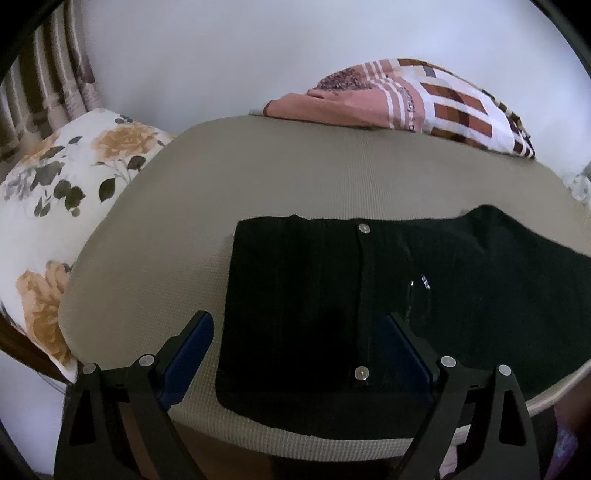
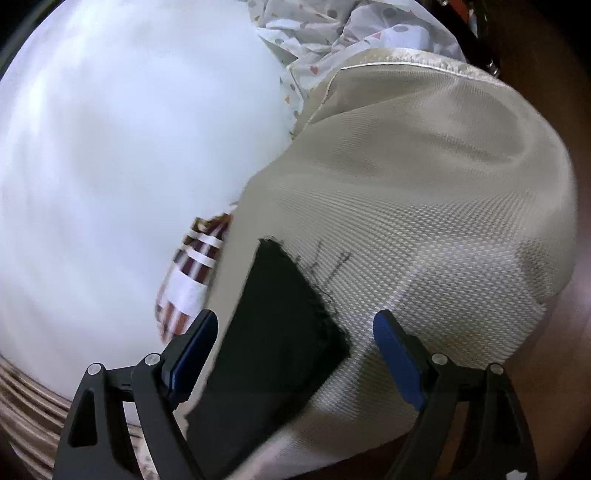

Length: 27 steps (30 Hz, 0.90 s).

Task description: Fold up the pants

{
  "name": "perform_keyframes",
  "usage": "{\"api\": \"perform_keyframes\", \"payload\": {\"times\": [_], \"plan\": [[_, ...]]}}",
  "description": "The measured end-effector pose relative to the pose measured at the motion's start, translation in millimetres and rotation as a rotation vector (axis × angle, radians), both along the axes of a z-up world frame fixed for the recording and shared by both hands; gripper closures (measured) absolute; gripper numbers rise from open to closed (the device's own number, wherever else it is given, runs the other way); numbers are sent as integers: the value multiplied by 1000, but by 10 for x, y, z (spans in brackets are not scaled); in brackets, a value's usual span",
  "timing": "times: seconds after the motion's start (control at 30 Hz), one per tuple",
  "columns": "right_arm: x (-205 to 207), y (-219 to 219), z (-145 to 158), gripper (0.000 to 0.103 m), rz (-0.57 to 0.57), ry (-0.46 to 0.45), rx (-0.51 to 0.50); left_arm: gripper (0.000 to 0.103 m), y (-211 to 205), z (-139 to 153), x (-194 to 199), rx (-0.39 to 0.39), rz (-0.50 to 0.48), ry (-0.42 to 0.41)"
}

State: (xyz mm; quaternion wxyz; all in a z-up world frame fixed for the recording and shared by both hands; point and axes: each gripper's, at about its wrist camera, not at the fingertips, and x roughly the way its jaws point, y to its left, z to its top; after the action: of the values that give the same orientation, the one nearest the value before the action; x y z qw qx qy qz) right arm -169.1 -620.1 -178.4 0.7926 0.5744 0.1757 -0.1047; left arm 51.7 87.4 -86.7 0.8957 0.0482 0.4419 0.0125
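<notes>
Black pants [image 1: 369,295] lie flat on a beige woven mat [image 1: 221,184], waist end at the left with two metal buttons showing. My left gripper [image 1: 299,332] is open, hovering above the waist end near the mat's front edge, holding nothing. In the right wrist view the leg end of the pants [image 2: 273,332] with a frayed hem lies on the mat [image 2: 424,203]. My right gripper [image 2: 295,332] is open just above that hem, empty.
A floral pillow [image 1: 62,206] lies left of the mat. A pink and brown patterned blanket [image 1: 417,99] is bunched at the mat's far side. White dotted fabric [image 2: 332,33] lies past the mat's far end. A white wall is behind.
</notes>
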Motion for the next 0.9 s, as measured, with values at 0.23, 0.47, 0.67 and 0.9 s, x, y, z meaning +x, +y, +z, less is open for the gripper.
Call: {"api": "perform_keyframes", "payload": {"times": [0.23,0.47,0.67,0.9], "plan": [[207,242,-49,18,109,-27,51,11,-107,-25,-33,38,-35,-5],[420,466,-98,18,179,-74,133,11,-161,-31,-49,67,-56,-12],[620,482,-59,87,143,120,27,11,-201,-34,-65,63,-71,-9],[567,473,-113,96,139,143,64,11,-224,-46,-54,51,-86,5]]}}
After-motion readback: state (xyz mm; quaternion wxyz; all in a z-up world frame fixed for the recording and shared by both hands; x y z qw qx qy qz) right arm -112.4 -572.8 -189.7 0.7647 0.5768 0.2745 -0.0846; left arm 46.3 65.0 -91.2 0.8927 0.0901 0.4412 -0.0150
